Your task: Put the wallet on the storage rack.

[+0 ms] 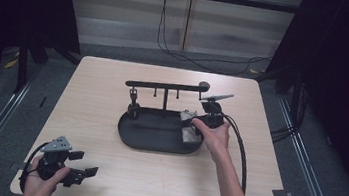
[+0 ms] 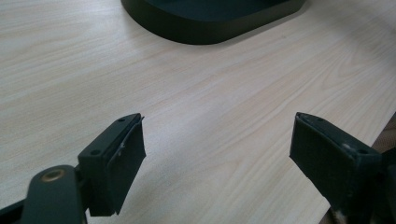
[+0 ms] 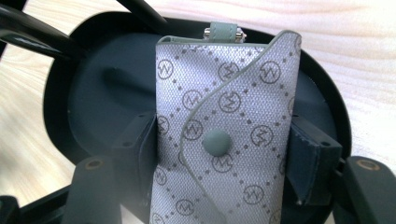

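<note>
The pouch [image 3: 224, 140] is grey cloth with small round logos and dots, a curved flap and 1 green snap. It is held over the right end of the black tray [image 1: 157, 141], with the right gripper [image 3: 224, 154] squeezing both its sides. Its flap is shut.

Right tongs [image 3: 222, 163] clamp grey monogrammed pouch [image 3: 224, 116], snap flap facing camera, above black oval tray [image 3: 93, 93] on tabletop [image 3: 364, 42].

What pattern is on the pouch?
Silver-grey pouch with circled monograms and dotted diamonds; right gripper view shows it best.
</note>
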`<state>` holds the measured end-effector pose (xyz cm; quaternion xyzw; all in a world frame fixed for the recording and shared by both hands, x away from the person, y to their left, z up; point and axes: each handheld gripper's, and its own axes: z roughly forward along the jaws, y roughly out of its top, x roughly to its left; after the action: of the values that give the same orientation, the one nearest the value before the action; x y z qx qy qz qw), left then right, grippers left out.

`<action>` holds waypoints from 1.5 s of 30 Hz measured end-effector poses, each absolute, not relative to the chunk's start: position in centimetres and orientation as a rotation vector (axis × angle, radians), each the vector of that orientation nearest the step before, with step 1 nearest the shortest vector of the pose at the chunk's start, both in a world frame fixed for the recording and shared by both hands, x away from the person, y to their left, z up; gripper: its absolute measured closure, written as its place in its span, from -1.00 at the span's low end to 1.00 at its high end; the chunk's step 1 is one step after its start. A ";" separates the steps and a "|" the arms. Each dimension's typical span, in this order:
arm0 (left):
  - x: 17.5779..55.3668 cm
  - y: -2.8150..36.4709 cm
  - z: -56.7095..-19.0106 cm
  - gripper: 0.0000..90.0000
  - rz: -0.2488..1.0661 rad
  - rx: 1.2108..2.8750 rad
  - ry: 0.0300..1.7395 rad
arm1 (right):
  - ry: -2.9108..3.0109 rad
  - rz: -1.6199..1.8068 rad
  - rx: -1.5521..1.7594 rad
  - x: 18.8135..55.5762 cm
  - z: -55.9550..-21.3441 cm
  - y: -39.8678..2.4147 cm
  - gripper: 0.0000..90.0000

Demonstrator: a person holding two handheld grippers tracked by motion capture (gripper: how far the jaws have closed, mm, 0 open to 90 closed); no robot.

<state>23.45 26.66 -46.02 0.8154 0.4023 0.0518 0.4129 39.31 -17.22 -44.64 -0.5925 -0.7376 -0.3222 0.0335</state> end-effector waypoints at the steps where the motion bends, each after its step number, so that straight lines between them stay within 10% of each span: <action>1: 23.4 26.7 -46.0 -0.60 0.135 2.051 1.012 | -2.265 -0.990 -1.826 39.3 -44.8 -17.2 -0.25; 45: 23.5 26.8 -46.0 -0.60 0.132 2.038 1.021 | -2.304 -0.930 -1.908 39.8 -48.0 -16.0 -0.33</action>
<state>23.51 26.78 -45.99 0.8115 0.4067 0.0528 0.4162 39.83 -15.97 -47.99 -0.6091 -0.7355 -0.2968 0.0045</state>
